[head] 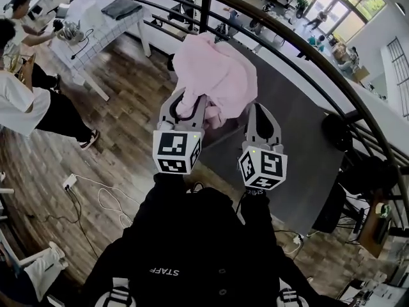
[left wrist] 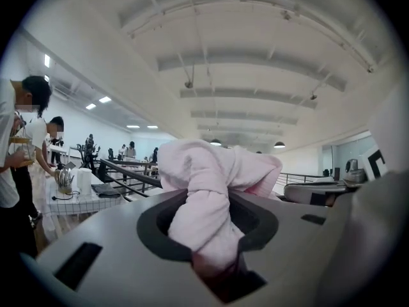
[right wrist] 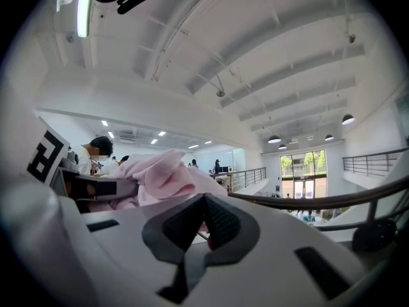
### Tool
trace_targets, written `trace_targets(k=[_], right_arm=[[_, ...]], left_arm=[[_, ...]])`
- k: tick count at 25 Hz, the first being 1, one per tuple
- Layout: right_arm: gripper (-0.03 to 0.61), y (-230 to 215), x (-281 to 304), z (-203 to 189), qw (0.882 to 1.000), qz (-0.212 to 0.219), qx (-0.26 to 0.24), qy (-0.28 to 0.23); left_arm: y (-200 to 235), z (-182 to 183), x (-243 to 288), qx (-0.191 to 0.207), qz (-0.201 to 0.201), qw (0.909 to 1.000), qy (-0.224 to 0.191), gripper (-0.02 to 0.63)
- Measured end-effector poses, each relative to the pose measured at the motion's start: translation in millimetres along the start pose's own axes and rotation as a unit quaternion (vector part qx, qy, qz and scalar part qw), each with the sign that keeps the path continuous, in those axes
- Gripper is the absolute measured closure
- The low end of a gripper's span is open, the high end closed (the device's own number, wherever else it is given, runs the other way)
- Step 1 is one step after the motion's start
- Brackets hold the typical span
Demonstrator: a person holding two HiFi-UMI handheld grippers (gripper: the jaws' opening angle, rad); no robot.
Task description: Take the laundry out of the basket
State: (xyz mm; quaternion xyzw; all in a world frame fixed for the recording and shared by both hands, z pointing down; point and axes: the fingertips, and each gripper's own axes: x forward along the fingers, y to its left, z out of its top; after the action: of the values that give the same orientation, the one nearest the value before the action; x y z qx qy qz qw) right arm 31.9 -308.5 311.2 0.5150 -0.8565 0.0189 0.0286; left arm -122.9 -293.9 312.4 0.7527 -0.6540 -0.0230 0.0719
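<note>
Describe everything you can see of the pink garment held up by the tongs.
The pink garment is pale, soft, fleecy-looking cloth, bunched and crumpled rather than spread out. It is held in the air near a dark railing, resting on nothing. A twisted fold is pinched in the left tongs, and the right tongs look closed on a thin edge of it. What kind of garment it is cannot be told.

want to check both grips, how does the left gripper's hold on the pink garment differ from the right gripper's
The left gripper has a thick twisted bunch of the pink garment filling its jaws; the right gripper shows only a thin pink sliver between its jaws. The left jaws stand apart round the bunch; the right jaws are nearly together. Both reach the same garment, side by side.
</note>
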Motion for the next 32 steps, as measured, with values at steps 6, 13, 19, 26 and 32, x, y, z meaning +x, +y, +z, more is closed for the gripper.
trace_targets(k=[6,13,19,26,32], right_arm=[[0.563,7.6,1.4,15.9,1.0,0.004,-0.003,-0.023],[0.563,13.1,11.3,22.4,0.999,0.005,-0.008,-0.037],[0.563,12.8,18.9,30.4,0.999,-0.003,-0.009,-0.048],[0.563,7.5,18.0,34.6,0.998,-0.011,-0.01,-0.058],[0.563,5.3,17.9,35.5,0.998,-0.011,-0.012,-0.059]], left_arm=[[9.0,18.2,-12.0,0.006,0.01,0.9996,-0.024,0.482],[19.5,29.3,-11.0,0.013,0.013,0.9989,-0.042,0.482],[24.2,35.8,-4.5,0.017,0.007,0.9987,-0.046,0.482],[20.8,43.1,-2.0,0.022,0.004,0.9983,-0.053,0.482],[18.1,44.9,-0.5,0.023,0.003,0.9982,-0.055,0.482]])
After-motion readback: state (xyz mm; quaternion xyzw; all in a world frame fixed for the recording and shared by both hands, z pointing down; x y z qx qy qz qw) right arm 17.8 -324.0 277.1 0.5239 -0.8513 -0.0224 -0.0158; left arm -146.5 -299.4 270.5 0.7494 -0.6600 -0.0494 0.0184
